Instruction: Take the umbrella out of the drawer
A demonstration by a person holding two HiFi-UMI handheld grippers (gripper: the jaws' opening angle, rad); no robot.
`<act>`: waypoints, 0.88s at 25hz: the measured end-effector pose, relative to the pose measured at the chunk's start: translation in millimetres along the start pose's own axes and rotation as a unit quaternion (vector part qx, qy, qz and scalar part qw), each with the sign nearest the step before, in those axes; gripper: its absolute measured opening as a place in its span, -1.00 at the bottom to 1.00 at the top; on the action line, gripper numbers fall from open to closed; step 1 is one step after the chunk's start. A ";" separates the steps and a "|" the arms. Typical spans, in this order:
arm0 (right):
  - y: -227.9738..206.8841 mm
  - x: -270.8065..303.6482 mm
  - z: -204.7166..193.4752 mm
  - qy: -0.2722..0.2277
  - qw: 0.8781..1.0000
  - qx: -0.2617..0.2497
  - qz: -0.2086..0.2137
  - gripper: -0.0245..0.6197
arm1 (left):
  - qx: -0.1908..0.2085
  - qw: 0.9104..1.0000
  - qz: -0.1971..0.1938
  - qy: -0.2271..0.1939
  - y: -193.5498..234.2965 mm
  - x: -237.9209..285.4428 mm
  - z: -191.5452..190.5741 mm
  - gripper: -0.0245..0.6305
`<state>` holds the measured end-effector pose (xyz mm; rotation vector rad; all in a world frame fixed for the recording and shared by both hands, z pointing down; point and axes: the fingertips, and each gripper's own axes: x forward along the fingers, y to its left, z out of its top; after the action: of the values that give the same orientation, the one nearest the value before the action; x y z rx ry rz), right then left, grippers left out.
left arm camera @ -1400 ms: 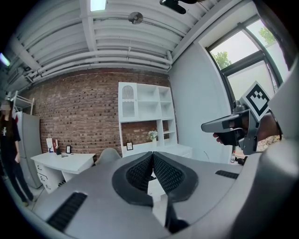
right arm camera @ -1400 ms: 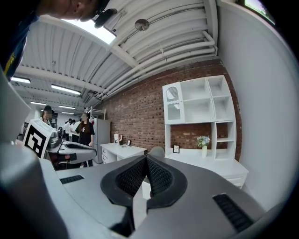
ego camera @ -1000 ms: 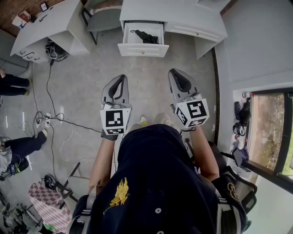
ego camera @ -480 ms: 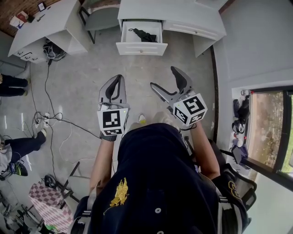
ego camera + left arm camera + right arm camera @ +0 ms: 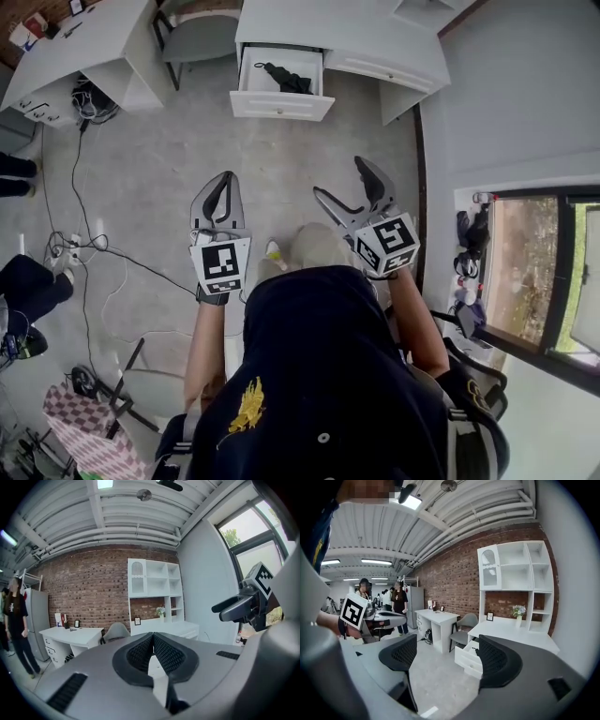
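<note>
– At the upper edge of the head view, what is recorded?
– An open drawer is seen pulled out from under a white tabletop, which is cut off by the frame edge. A black folded umbrella is seen lying inside, toward the drawer's right side. Its handle and strap are too small to be made out.
– How are the fingers set?
– The left gripper is shown with its fingers pressed together and nothing held. The right gripper is shown with its fingers wide and opening; only floor is seen between them. Both grippers are held over the floor, well apart from the drawer.
– What is obscured?
– In the left gripper view, the drawer cannot be made out past the closed fingers. In the right gripper view, the drawer front is seen just beside the right-hand finger, but the inside is partly covered, and the umbrella cannot be identified there. In the head view, the lower floor is covered by the person's dark torso.
</note>
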<state>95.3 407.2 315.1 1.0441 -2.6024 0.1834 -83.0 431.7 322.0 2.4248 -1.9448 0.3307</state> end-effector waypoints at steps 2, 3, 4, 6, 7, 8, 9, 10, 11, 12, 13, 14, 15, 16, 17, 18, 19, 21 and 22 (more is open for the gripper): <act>-3.7 3.3 -0.2 0.005 1.000 0.003 -0.006 0.39 | -0.004 1.000 -0.003 0.005 5.7 4.9 -3.6 -0.87; -7.2 5.3 -1.6 0.008 1.000 0.006 -0.009 0.39 | -0.004 1.000 -0.004 0.008 7.3 7.9 -4.8 -0.86; -11.3 7.4 -3.0 0.009 1.000 0.010 -0.012 0.39 | -0.003 1.000 -0.006 0.011 8.0 11.6 -6.1 -0.86; -19.4 11.7 -5.5 0.011 1.000 0.020 -0.015 0.39 | -0.001 1.000 -0.011 0.018 6.6 20.4 -8.4 -0.86; -23.7 14.1 -6.8 0.011 0.999 0.025 -0.017 0.39 | -0.001 1.000 -0.014 0.021 5.3 25.4 -9.1 -0.86; -28.6 17.3 -7.6 0.010 0.999 0.032 -0.018 0.39 | 0.000 1.000 -0.016 0.023 4.6 31.1 -9.3 -0.87; -34.2 21.2 -7.7 0.008 0.999 0.040 -0.019 0.39 | 0.001 1.000 -0.018 0.025 4.7 37.3 -8.9 -0.86; -40.7 25.7 -6.9 0.003 0.999 0.050 -0.021 0.39 | 0.002 0.999 -0.019 0.026 5.4 44.0 -8.1 -0.86; -48.0 30.7 -5.4 -0.002 0.998 0.060 -0.022 0.39 | 0.003 0.999 -0.018 0.028 6.6 51.2 -6.9 -0.86; -56.2 36.4 -3.5 -0.007 0.997 0.069 -0.022 0.39 | 0.004 0.999 -0.018 0.029 8.1 58.9 -5.4 -0.86; -64.9 42.8 -1.5 -0.011 0.997 0.074 -0.024 0.39 | 0.005 0.999 -0.017 0.031 9.7 67.1 -3.7 -0.86; -74.0 50.0 0.7 -0.014 0.997 0.076 -0.024 0.39 | 0.006 0.999 -0.017 0.033 11.4 76.1 -1.9 -0.86; -83.5 58.0 3.4 -0.018 0.997 0.077 -0.025 0.39 | 0.008 0.999 -0.017 0.035 12.9 86.0 -0.2 -0.87; -93.6 66.6 6.5 -0.021 0.996 0.078 -0.025 0.39 | 0.011 0.999 -0.019 0.038 14.2 97.0 1.3 -0.86; -104.3 75.8 10.2 -0.026 0.996 0.080 -0.025 0.39 | 0.013 0.999 -0.020 0.041 15.5 109.0 3.1 -0.87; -115.2 85.5 14.3 -0.030 0.996 0.082 -0.025 0.39 | 0.015 0.999 -0.021 0.044 17.3 121.6 5.3 -0.87; -126.2 95.6 18.5 -0.035 0.995 0.086 -0.024 0.39 | 0.017 0.998 -0.023 0.048 19.6 134.7 7.9 -0.86; -148.4 115.1 26.3 -0.045 0.994 0.098 -0.023 0.39 | 0.024 0.998 -0.026 0.057 24.3 162.4 14.6 -0.86; -159.8 124.1 29.8 -0.050 0.993 0.105 -0.022 0.38 | 0.028 0.997 -0.028 0.061 26.2 176.6 18.5 -0.87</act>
<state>114.1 204.1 329.9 1.2097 -2.6906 0.4109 -69.5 253.0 331.5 2.4245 -1.8378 0.5248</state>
